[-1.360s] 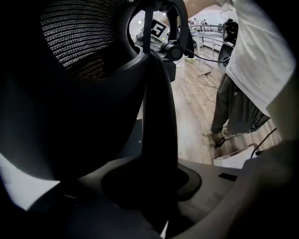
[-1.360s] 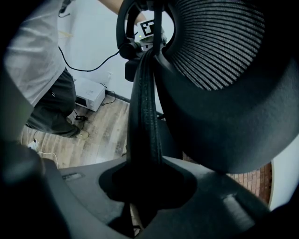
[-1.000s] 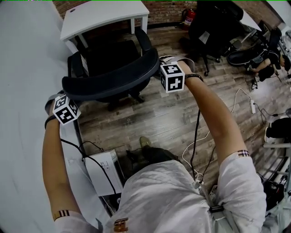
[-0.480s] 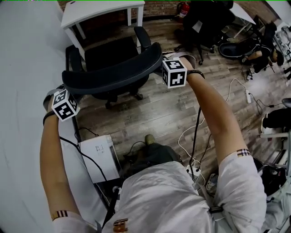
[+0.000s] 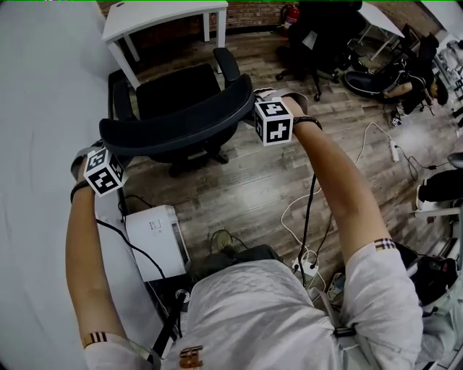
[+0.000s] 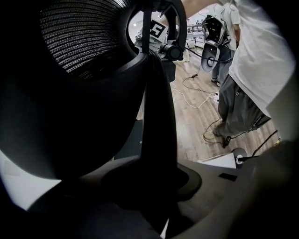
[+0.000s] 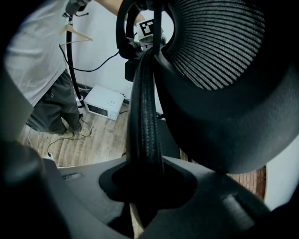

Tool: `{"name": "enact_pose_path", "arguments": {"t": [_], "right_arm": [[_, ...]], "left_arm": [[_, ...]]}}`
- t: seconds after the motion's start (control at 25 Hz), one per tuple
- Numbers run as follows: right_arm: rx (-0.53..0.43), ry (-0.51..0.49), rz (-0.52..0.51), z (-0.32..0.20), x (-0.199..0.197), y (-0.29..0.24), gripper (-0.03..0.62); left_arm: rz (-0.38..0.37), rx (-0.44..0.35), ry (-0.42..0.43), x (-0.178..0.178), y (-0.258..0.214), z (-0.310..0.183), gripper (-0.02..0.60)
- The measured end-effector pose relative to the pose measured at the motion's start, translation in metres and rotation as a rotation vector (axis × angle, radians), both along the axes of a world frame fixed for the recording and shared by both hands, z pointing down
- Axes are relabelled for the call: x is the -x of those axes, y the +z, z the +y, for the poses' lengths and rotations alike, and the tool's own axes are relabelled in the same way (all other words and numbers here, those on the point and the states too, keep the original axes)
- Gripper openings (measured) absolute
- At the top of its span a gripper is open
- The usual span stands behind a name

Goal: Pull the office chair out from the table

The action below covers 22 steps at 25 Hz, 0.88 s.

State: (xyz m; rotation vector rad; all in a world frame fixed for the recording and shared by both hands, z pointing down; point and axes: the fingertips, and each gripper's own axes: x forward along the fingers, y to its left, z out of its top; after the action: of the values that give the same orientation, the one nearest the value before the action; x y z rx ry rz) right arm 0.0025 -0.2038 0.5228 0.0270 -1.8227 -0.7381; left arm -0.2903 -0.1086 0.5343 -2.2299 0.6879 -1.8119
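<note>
A black office chair (image 5: 177,90) stands on the wood floor, its seat a short way out from the white table (image 5: 159,13) at the top. My left gripper (image 5: 92,153) is shut on the left end of the curved backrest (image 5: 173,126). My right gripper (image 5: 262,100) is shut on the right end. In the left gripper view the backrest's rim (image 6: 159,116) runs down between the jaws of the left gripper (image 6: 149,186). The right gripper view shows the ribbed rim (image 7: 145,121) clamped in the right gripper (image 7: 145,186). The fingertips are hidden behind the marker cubes in the head view.
A white box-like appliance (image 5: 155,238) sits on the floor by the pale wall (image 5: 36,144) at left. Cables (image 5: 304,209) and a power strip trail over the floor to the right. Other dark chairs (image 5: 318,36) and clutter stand at the back right.
The chair has rolled back from the white table with both grippers still clamped on its backrest. The gap between seat and table has widened, and the person has stepped backward.
</note>
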Motion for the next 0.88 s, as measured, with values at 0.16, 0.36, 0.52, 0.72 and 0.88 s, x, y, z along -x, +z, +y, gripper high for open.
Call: {"name": "enact_pose_path", "arguments": {"t": [0.16,0.36,0.52,0.72,0.88], "right_arm": [[0.008,-0.007,-0.007,0.016,-0.015,-0.014,0.094],[0.021,-0.012,-0.002,0.036,-0.021,-0.013,0.094],[0.013,-0.006,-0.001,0.049,-0.026,-0.011,0.094],[0.007,-0.015,-0.002,0.058,-0.026,-0.017,0.094],[0.015,-0.012,0.002,0.071,-0.031,-0.011,0.094]], "left_arm": [[-0.007,0.016,-0.009,-0.015,-0.016,0.018,0.103],[-0.010,0.015,-0.022,-0.022,-0.018,0.038,0.104],[-0.013,0.009,-0.026,-0.025,-0.016,0.052,0.104],[-0.014,0.009,-0.032,-0.027,-0.019,0.062,0.104],[-0.012,0.005,-0.024,-0.032,-0.018,0.075,0.104]]}}
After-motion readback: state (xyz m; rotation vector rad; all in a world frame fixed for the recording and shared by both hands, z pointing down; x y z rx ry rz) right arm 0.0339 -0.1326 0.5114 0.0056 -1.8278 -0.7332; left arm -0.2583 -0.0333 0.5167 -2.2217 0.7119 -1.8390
